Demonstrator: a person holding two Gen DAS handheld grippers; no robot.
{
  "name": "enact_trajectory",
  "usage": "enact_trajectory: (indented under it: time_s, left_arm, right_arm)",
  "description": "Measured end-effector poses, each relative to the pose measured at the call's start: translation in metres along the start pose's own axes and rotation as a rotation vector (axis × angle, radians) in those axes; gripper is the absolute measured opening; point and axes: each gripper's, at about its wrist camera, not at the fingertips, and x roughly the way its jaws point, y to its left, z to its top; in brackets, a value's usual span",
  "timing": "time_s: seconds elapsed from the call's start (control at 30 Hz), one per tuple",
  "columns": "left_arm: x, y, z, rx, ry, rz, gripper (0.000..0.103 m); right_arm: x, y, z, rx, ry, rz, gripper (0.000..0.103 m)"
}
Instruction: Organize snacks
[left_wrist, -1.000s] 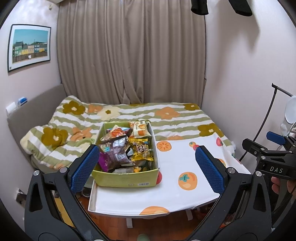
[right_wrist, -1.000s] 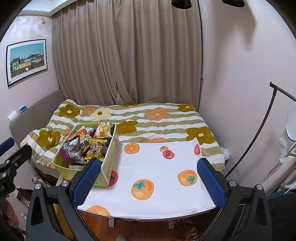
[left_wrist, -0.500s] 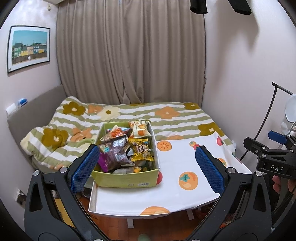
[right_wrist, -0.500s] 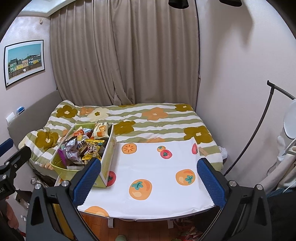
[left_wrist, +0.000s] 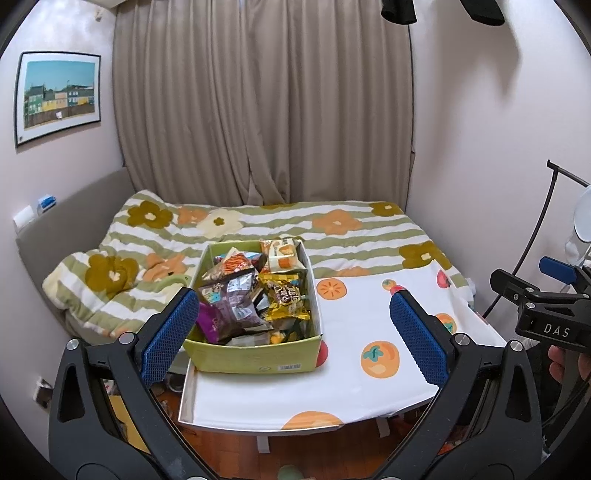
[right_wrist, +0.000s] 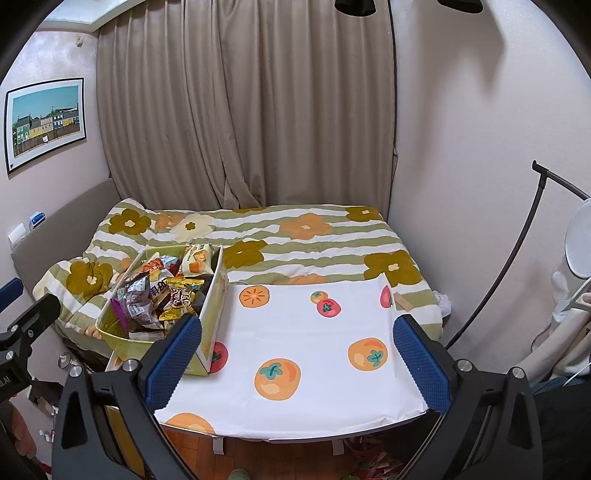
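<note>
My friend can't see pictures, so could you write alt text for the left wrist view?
A green box full of snack packets sits at the left of a fruit-print table by a flowered bed. The open left tool hovers before it, empty.

The white table with the orange-and-red fruit-print cloth (right_wrist: 306, 332) lies bare across its middle and right side, open to a gripper from the near edge; its left end is taken up by the yellow-green cardboard box (left_wrist: 255, 360), heaped with crinkled snack packets (left_wrist: 251, 295) and open from above. Beyond stands the bed with the green-striped flower quilt (right_wrist: 295, 236); a thin black curved lamp pole (right_wrist: 506, 258) stands to the right.
</note>
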Motion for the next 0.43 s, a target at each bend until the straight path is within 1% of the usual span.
enact_trajectory:
  time_s: [0.23,0.43]
  left_arm:
    - [0.003,0.003,0.0,-0.012,-0.005,-0.011,0.103]
    - [0.011,0.009,0.001,-0.013,-0.02,0.021,0.103]
  right_arm:
    - [0.0,0.0,0.0,0.0,-0.001,0.002,0.103]
    - [0.006,0.001,0.001,-0.001,0.007,0.001,0.103]
